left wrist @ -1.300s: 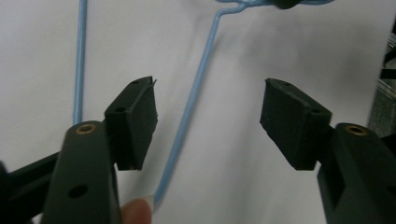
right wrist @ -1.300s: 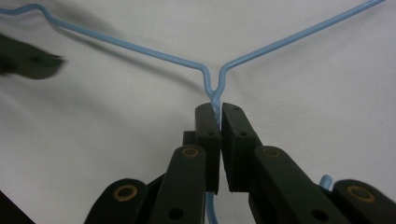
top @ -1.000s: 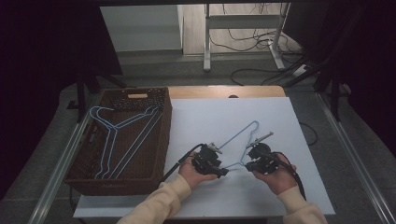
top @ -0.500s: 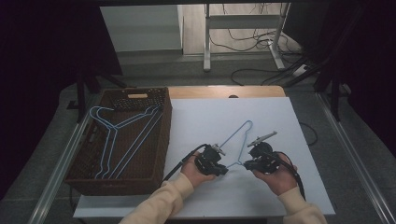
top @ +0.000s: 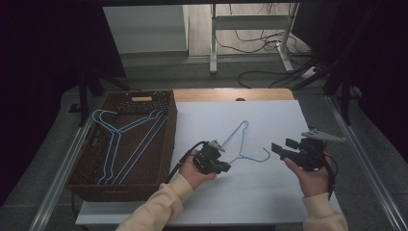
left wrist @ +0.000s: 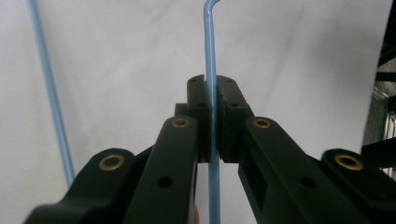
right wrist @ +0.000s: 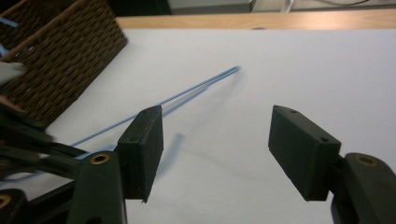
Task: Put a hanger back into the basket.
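Observation:
A blue wire hanger (top: 242,142) lies across the middle of the white table sheet (top: 269,197). My left gripper (top: 222,166) is shut on it, and in the left gripper view (left wrist: 213,86) the pads pinch one thin blue wire (left wrist: 210,42) between them. A second run of the hanger (left wrist: 51,93) passes at the left. My right gripper (top: 281,146) stands apart to the right of the hook. Its jaws have just been opening, and they now stand wide in the right gripper view (right wrist: 217,154) with nothing between them. Beyond them the hanger wire (right wrist: 187,95) shows blurred.
A brown wicker basket (top: 171,125) sits at the table's left and holds several more blue hangers (top: 127,139); its wall (right wrist: 60,56) shows in the right gripper view. A wooden table edge (top: 231,95) runs along the back. Cables and a metal stand lie on the floor behind.
My right gripper has let go of the hanger, opened and moved off to the right. The left gripper has shut on the wire and lifted slightly.

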A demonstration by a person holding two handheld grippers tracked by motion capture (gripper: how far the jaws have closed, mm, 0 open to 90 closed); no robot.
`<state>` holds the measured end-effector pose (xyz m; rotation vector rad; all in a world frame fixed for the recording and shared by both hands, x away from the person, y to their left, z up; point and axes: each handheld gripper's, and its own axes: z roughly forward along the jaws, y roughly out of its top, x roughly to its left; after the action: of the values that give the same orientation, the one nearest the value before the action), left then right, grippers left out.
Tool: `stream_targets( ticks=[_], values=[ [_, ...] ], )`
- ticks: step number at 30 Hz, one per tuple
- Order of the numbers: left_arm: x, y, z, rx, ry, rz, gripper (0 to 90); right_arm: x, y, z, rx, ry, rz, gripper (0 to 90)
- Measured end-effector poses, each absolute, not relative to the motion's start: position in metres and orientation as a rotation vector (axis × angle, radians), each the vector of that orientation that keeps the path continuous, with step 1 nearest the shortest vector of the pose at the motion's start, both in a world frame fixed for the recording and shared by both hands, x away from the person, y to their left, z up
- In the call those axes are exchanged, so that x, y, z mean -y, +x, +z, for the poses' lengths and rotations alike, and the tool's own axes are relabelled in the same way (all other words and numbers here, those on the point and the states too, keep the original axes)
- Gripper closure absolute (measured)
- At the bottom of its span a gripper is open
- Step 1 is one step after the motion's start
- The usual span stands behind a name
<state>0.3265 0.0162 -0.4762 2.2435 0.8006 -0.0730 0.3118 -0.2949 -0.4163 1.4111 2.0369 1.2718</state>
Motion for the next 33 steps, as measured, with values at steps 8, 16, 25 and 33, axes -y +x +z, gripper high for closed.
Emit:
stream_targets(
  ticks=[8, 16, 25, 33],
  values=[
    [-0.031, 0.320, -0.454, -0.788, 2.202, -0.035, 85.9, 0.308, 0.320, -0.434, -2.055, 1.454, 1.207, 32.8],
    [-0.036, 0.312, -0.438, -0.765, 2.160, -0.020, 86.0, 0.304, 0.324, -0.445, -2.114, 1.449, 1.163, 32.7],
    [-0.048, 0.303, -0.411, -0.730, 2.127, 0.012, 86.1, 0.302, 0.325, -0.448, -2.137, 1.443, 1.157, 32.8],
    [-0.070, 0.301, -0.391, -0.720, 2.062, -0.003, 86.1, 0.298, 0.325, -0.450, -2.162, 1.423, 1.150, 32.8]
  ],
)
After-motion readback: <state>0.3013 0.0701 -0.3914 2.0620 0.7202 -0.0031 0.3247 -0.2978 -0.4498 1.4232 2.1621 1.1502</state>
